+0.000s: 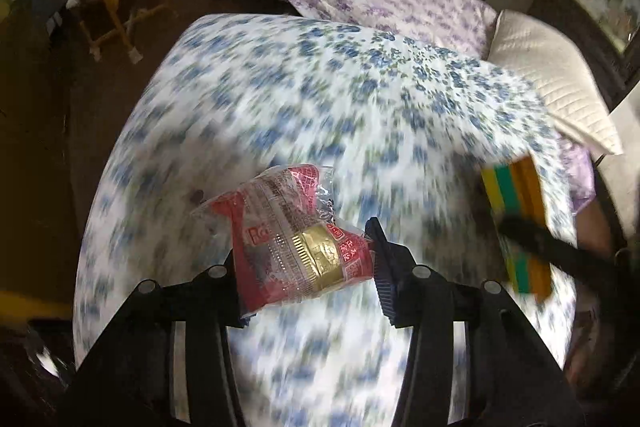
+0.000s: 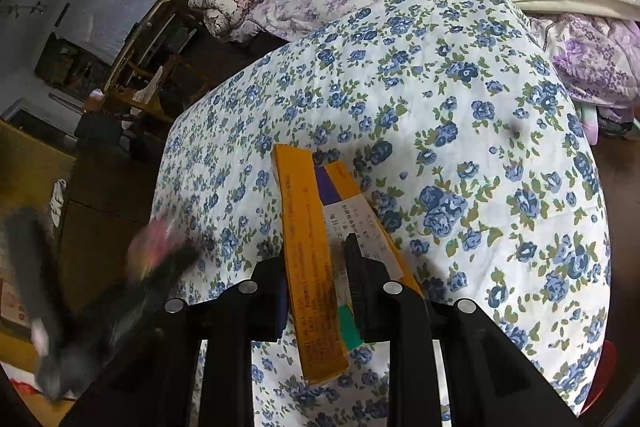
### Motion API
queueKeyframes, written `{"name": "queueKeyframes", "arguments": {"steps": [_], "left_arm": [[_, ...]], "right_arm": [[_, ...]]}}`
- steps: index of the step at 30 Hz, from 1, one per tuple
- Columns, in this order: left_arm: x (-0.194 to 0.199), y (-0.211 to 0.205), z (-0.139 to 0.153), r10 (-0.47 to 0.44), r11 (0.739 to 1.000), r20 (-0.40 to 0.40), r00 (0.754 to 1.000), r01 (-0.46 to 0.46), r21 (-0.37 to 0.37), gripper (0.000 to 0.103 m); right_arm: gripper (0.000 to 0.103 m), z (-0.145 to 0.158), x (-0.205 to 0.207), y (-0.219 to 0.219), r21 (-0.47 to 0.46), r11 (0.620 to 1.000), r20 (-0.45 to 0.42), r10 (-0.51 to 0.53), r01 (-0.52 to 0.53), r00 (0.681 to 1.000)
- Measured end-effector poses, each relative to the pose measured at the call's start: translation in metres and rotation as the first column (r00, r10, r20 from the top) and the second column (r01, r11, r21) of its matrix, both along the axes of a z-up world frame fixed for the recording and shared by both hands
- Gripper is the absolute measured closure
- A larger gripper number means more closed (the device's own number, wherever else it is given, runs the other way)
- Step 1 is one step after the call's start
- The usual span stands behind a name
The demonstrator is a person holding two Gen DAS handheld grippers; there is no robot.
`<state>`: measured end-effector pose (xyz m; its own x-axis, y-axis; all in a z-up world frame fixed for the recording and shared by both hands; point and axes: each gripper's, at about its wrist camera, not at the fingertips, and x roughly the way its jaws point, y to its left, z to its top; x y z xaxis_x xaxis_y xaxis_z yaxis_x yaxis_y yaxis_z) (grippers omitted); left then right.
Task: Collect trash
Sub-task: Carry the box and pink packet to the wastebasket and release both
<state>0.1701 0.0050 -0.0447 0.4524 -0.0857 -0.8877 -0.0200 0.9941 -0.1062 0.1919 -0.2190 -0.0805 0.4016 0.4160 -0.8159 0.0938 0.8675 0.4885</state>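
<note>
Carry step: left gripper [image 1: 308, 259] clamps a red wrapper [image 1: 296, 239]; right gripper [image 2: 320, 267] clamps an orange box [image 2: 308, 259] above the bed [image 2: 460, 99]. Next, probably: find a bin, unseen here.

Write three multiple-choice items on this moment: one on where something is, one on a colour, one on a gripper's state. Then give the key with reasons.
1. Where is the crinkled red and gold plastic wrapper?
A. Lying flat on the quilted cream pillow
B. Between the fingers of the left gripper
C. On the dark floor

2. What colour are the flowers on the white bedspread under both grippers?
A. Blue
B. Yellow
C. Black

3. What is the state of the right gripper?
A. Wide open and holding nothing
B. Out of view
C. Shut on the flat orange cardboard box

Key: 1 B, the left wrist view shows the wrapper pinched between the two fingers above the bed. 2 A, blue blossoms with green leaves cover the cloth. 3 C, the right wrist view shows the fingers pressed on both faces of the box.
</note>
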Motion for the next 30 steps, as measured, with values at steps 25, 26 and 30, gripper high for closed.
{"name": "queueKeyframes", "arguments": {"steps": [25,26,30], "left_arm": [[-0.055,-0.002,0.073,-0.058,0.995,0.303,0.951,0.079,-0.057,0.056],[-0.062,-0.008,0.076,-0.074,0.994,0.311,0.947,0.094,-0.047,0.056],[-0.098,-0.045,0.085,-0.167,0.981,0.332,0.928,0.189,-0.036,0.056]], "right_arm": [[0.086,0.090,-0.096,0.004,-0.014,0.998,0.233,-0.061,0.066,0.970],[0.086,0.090,-0.104,0.001,-0.014,0.998,0.231,-0.064,0.069,0.971],[0.086,0.090,-0.158,-0.035,-0.049,0.992,0.218,-0.106,0.119,0.970]]}}
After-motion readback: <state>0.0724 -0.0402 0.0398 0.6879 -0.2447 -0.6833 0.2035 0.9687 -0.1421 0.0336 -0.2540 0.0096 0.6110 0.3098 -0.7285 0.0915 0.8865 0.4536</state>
